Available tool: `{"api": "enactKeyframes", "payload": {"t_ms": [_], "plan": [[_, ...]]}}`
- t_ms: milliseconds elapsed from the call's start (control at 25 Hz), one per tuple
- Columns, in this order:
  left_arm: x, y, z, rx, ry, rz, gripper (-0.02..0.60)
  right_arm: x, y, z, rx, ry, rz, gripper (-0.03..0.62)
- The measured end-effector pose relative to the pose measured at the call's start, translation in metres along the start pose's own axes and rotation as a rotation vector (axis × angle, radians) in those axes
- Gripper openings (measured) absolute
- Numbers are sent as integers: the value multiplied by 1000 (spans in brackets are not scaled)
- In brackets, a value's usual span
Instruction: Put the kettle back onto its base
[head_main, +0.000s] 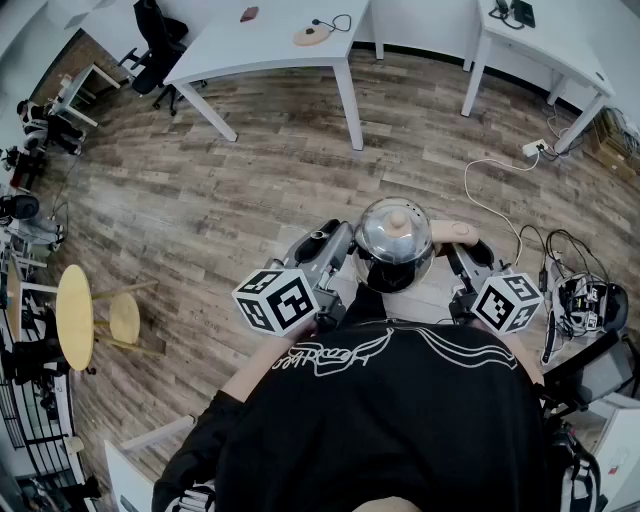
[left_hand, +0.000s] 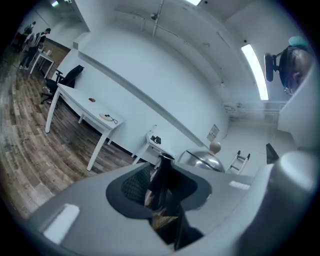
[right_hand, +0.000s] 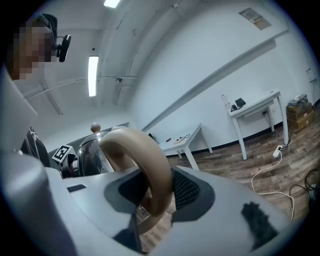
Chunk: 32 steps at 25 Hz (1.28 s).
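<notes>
You hold the domed steel kettle (head_main: 395, 245) at chest height, left gripper (left_hand: 162, 187) clamped on its black spout (left_hand: 163, 170), right gripper (right_hand: 152, 197) on its tan loop handle (right_hand: 142, 150); carry it level to the round tan disc (head_main: 311, 35), likely its base, on the white table (head_main: 230, 50).

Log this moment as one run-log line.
kettle: held above floor | left hand-held gripper: shut on spout | right hand-held gripper: shut on handle | phase: carrying, not set down
</notes>
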<state>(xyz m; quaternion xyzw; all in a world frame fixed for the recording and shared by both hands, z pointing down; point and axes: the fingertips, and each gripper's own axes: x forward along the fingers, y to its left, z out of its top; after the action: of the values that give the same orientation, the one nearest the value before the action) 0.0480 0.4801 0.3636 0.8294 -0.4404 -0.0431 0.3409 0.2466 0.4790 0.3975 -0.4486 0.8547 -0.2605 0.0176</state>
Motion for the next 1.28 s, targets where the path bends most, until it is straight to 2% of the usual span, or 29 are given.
{"api": "enactKeyframes", "payload": {"t_ms": [320,560,920,1280], "plan": [[69,60,35,-24,52,-8,100,83,-42,16,26,24,-35,137],[120,115,93,-18,63,-15,100,170,-61,44,34,27,-40,137],[170,186,177,-6,21,-31,100,277,-65,81,-20,54,-25,137],[198,232,201,-51,0,4,100,337,-80,89,-18,85,-26,135]]}}
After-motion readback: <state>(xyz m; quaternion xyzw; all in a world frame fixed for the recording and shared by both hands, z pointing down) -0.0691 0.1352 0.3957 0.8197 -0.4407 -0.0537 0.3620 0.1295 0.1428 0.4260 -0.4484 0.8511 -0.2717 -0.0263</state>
